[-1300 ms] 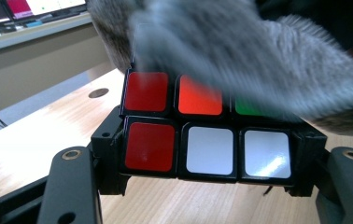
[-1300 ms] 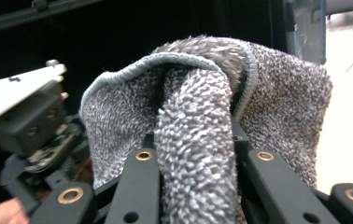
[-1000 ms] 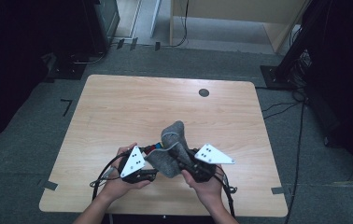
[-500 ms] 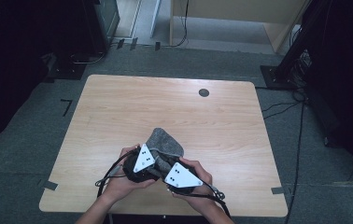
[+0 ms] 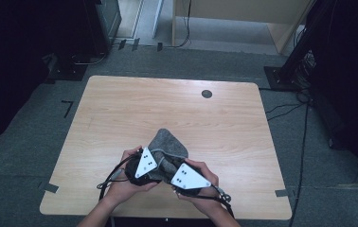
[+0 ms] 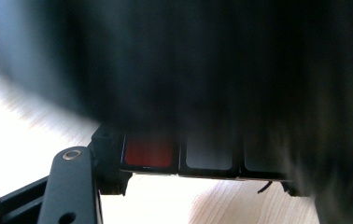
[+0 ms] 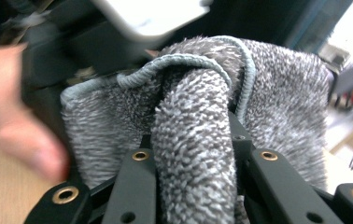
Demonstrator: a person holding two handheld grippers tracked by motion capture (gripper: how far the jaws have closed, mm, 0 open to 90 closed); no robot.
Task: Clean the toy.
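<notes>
The wooden table point(image 5: 120, 109) carries a grey fleecy cloth point(image 5: 167, 144) bunched near the middle of its near edge, partly lifted. The right gripper point(image 5: 182, 182) is clenched on a rolled fold of that cloth (its hem loops over the fold). The left gripper point(image 5: 141, 170), just beside it, is clamped too, apparently on the cloth

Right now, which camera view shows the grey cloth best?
The right gripper view: the grey cloth is close and sharp, with its looped pile and hemmed edge, a fold pinched between the right tongs. The high view shows it small, bunched between both hands. The left gripper view gives a dark blur.
</notes>
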